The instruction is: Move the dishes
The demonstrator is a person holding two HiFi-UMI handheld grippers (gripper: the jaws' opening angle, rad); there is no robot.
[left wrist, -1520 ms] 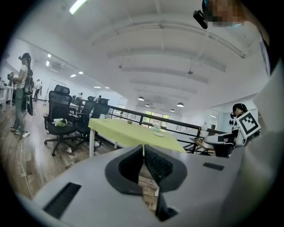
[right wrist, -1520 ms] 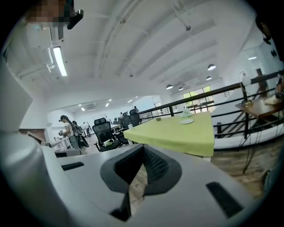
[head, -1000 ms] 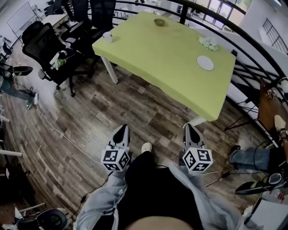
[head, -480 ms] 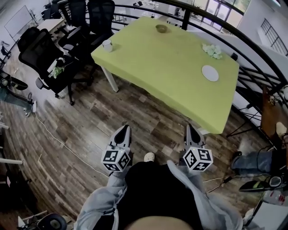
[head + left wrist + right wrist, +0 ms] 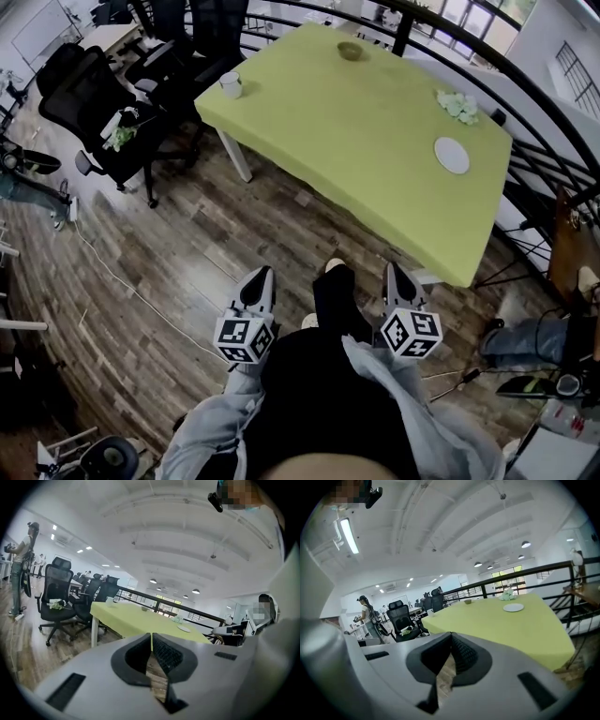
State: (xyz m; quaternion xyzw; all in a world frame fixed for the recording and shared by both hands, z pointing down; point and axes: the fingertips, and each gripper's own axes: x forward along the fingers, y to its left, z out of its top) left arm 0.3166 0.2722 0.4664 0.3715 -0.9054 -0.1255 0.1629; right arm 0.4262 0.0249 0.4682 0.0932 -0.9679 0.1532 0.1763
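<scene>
The person wears a light grey jacket with loose sleeves (image 5: pixel 214 427), black trousers (image 5: pixel 333 305) and a pale shoe (image 5: pixel 335 266). The left gripper (image 5: pixel 262 274) and right gripper (image 5: pixel 389 270) are pale grey wedges with black ribbed pads (image 5: pixel 167 656). Each carries a cube (image 5: pixel 246 337) of black-and-white square markers.

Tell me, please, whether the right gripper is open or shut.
Shut and empty: in the right gripper view, the right gripper has its jaws meeting at the tips, nothing between them.
</scene>
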